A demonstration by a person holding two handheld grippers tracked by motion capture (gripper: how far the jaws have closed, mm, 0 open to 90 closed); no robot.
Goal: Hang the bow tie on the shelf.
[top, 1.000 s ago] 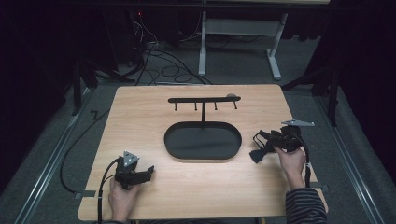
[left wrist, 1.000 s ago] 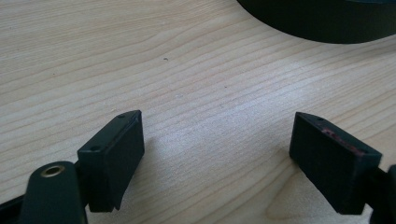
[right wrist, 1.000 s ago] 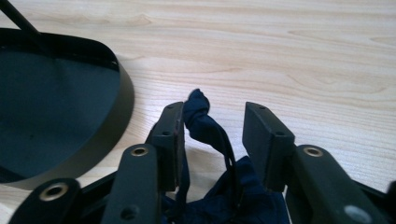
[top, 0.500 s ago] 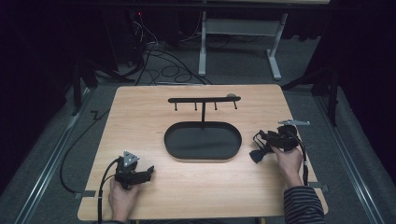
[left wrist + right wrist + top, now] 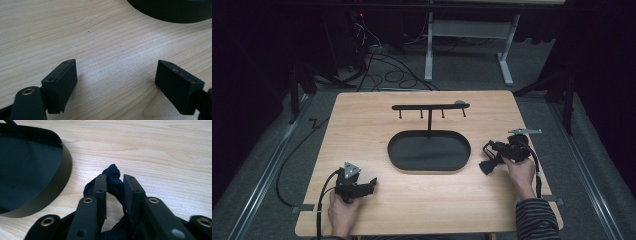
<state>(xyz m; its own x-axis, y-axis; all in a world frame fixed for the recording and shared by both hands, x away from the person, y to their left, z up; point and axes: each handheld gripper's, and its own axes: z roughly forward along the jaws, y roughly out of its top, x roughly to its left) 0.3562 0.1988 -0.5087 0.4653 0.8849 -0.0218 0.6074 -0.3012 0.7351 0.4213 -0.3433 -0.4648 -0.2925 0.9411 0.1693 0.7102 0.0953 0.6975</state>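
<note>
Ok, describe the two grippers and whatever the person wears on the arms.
Both grippers are black with blocky jaws and brass-ringed screw holes. The left gripper carries a grey three-cornered plate and trails a black cable. The right gripper also trails a cable. A dark striped sleeve covers the right forearm.

table [image 5: 362, 125]: pale smooth wood grain | tray [image 5: 412, 162]: matt black metal | claw-held item [image 5: 113, 180]: dark cloth

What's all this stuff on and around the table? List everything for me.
Table: one, light wood, centre.
Tray: one, black oval, mid-table.
Rack: one, black bar with four pegs, standing on the tray's far edge.
Cloth: one, dark, pinched in the right tongs.
Cables: several, black, on the floor beyond the table.
Desk frame: one, grey, far floor.
Left tongs: black, open, near left.
Right tongs: black, shut on the cloth, beside the tray.
</note>
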